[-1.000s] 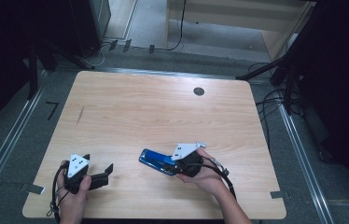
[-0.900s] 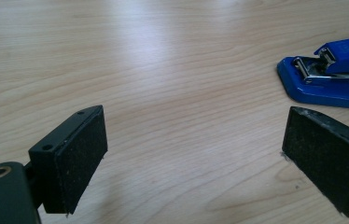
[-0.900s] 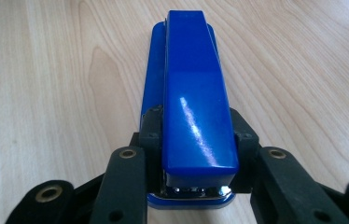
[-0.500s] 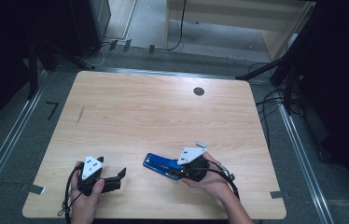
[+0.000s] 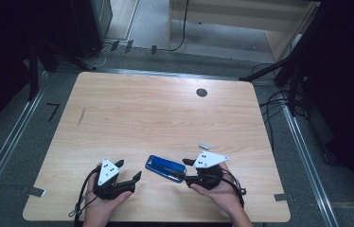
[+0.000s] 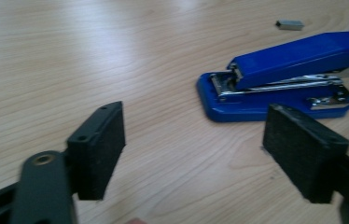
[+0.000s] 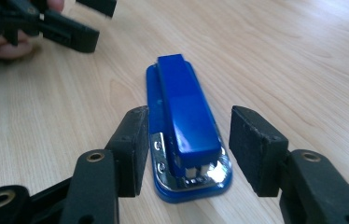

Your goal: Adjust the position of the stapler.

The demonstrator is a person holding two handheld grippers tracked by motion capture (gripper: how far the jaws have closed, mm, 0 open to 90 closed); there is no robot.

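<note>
One blue stapler (image 5: 165,168) lies on one bench (image 5: 165,118), and one small strip of staples (image 5: 204,146) lies near it. One dark round hole (image 5: 201,92) shows in the bench top. Two grippers are counted, one left gripper (image 5: 130,172) and one right gripper (image 5: 184,170), each with two black jaws, each held by one hand, two hands in all.

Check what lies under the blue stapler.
The stapler sits flat on the bare wooden table, its base resting directly on the wood. Nothing sticks out around its edges; the spot beneath the base itself is covered and can't be seen.
</note>
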